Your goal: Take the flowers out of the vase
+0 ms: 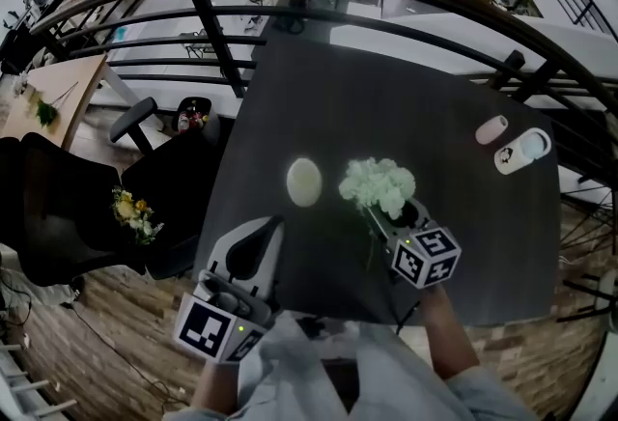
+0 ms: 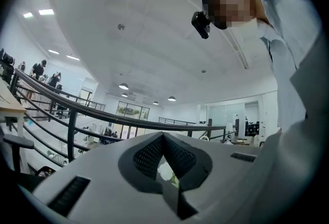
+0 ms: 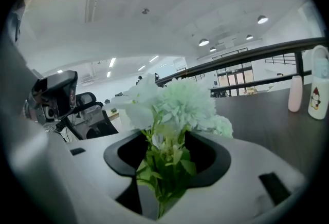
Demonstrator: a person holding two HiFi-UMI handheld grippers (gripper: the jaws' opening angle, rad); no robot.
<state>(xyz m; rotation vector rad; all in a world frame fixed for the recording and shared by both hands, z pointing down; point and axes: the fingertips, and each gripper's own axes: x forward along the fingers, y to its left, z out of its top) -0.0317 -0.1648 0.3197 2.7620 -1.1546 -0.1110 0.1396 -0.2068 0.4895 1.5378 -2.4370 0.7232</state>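
**Editor:** Where are the flowers (image 1: 379, 183)?

**Photographer:** Out of the vase (image 1: 303, 182). The right tool (image 1: 391, 214) clamps the pale green-white bunch by its stems. The blooms hang just right of the vase, above the dark desk (image 1: 319, 91).

**Editor:** And the vase?

**Photographer:** A white oval seen from above, near the desk's middle, close to the bunch but apart from it.

**Editor:** The left tool (image 1: 270, 228)?

**Photographer:** Its jaws meet at the tips with nothing gripped. It points toward the vase from the desk's near edge without touching it.

**Editor:** Anything else?

**Photographer:** A pink bottle (image 1: 491, 130) and a white bottle (image 1: 522, 151), side by side at the far right.
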